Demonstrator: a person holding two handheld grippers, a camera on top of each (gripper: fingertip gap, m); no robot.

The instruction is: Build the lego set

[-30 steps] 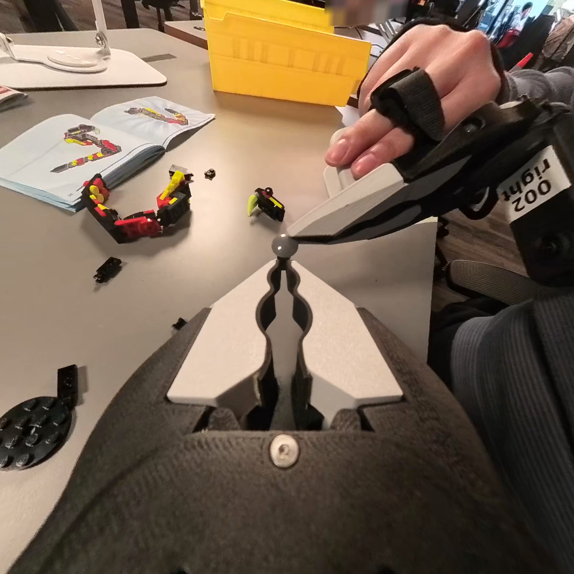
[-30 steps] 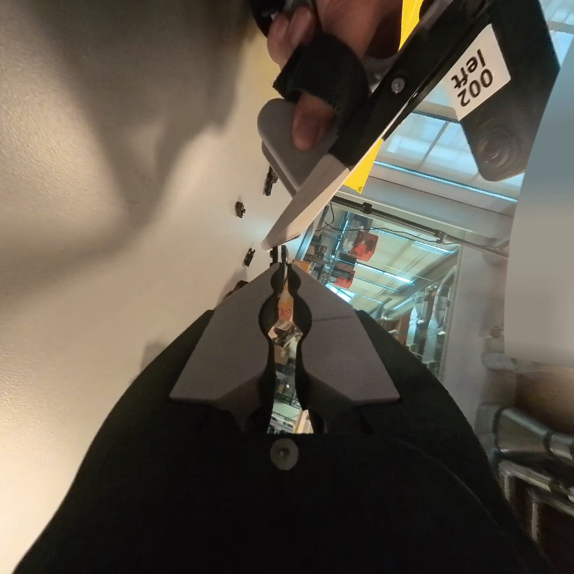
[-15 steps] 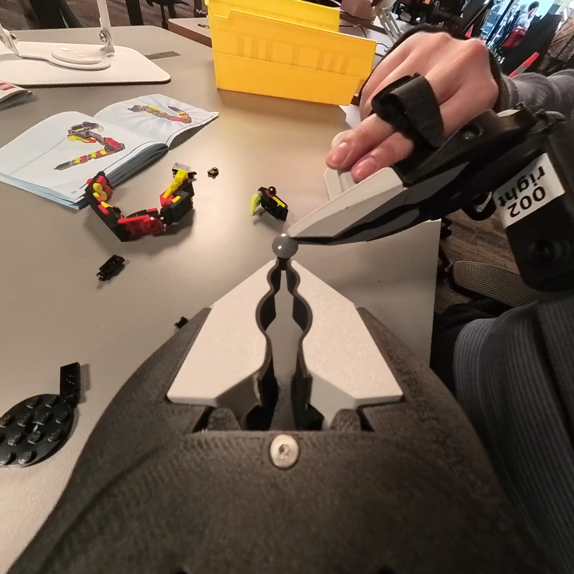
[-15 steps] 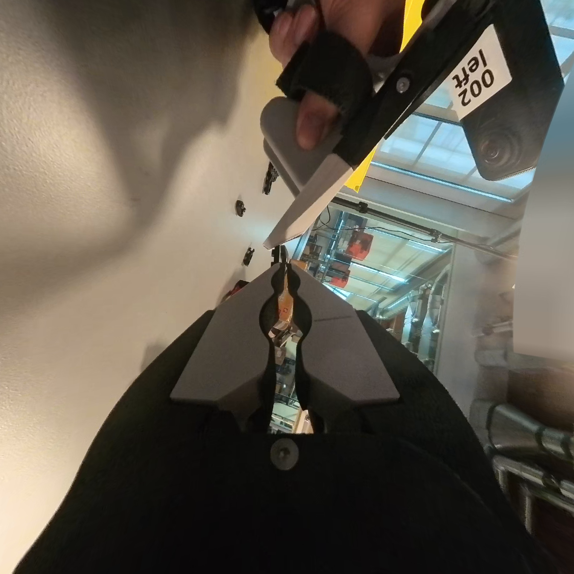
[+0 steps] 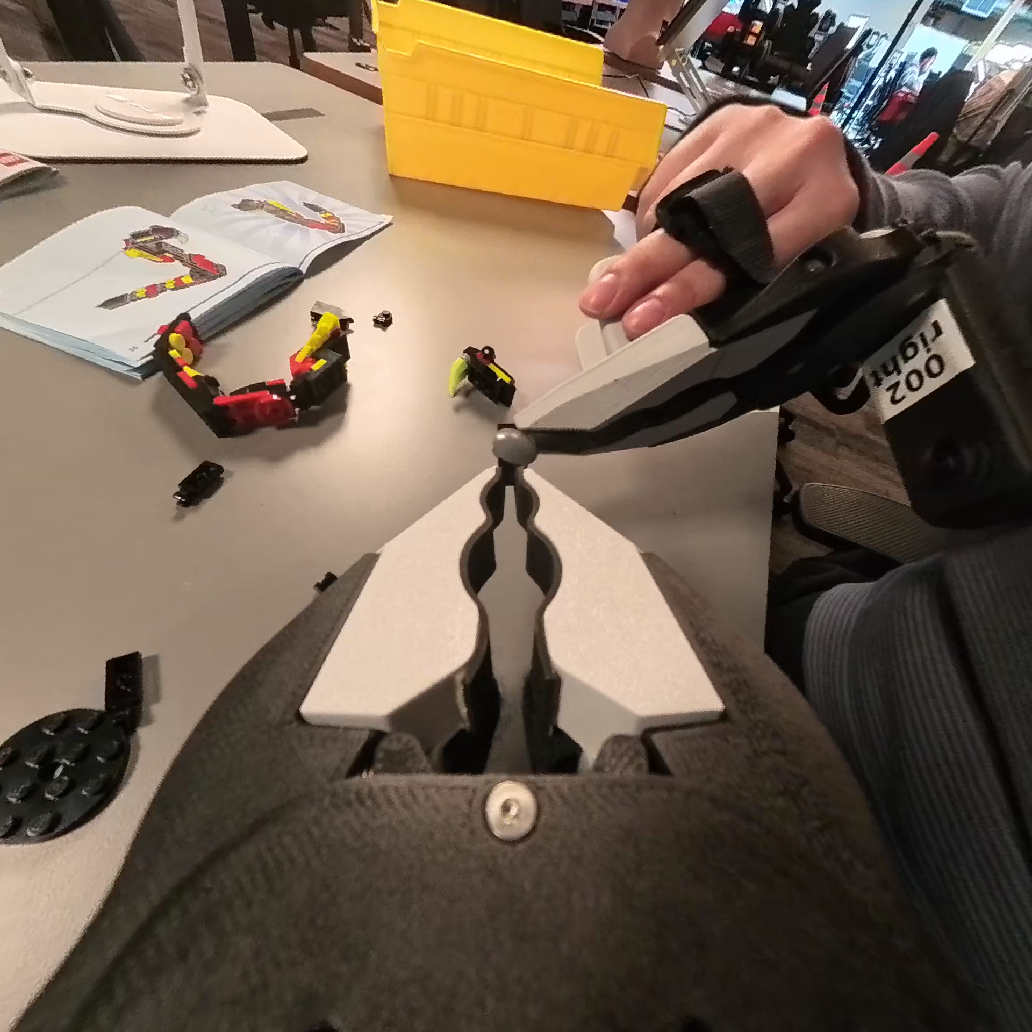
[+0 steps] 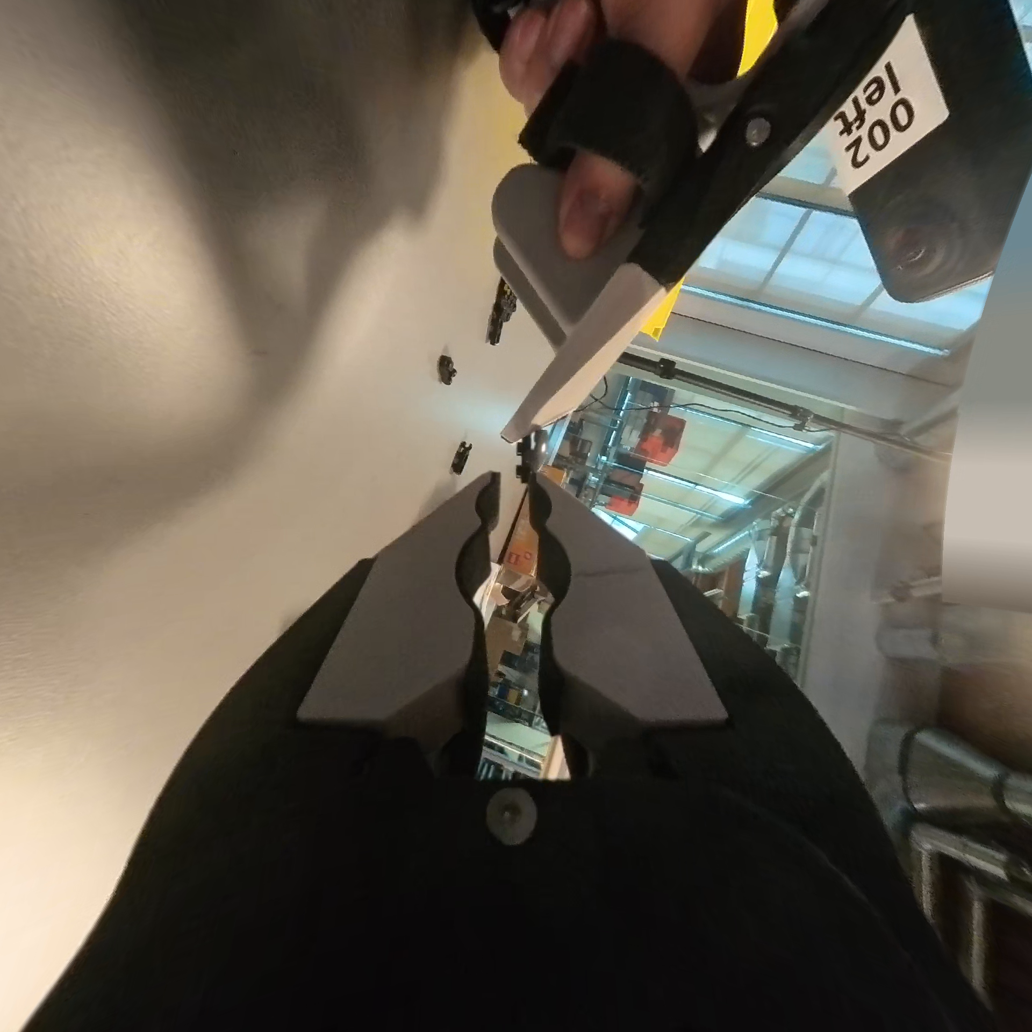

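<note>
My left gripper point(image 5: 509, 476) is shut on a small black lego piece with a grey ball end point(image 5: 512, 447), held above the grey table point(image 5: 391, 502). My right gripper point(image 6: 514, 481) comes in from the right, with its tips right at that piece point(image 6: 528, 455). Its jaws stand slightly apart and do not clamp the piece. The right gripper also shows in the left wrist view point(image 5: 642, 385), held by a hand. A partly built red, black and yellow snake body point(image 5: 251, 385) lies on the table. A small black part with a lime fang point(image 5: 483, 377) lies beside it.
An open instruction booklet point(image 5: 167, 262) lies at the left and a yellow bin point(image 5: 519, 128) stands at the back. A round black studded plate point(image 5: 56, 782), a small black plate point(image 5: 124, 684) and loose black bits point(image 5: 201, 480) lie at the left. A white stand base point(image 5: 139, 123) is far left.
My right gripper's jaws have opened a little and let go of the small piece. My left gripper still holds it in about the same place.
</note>
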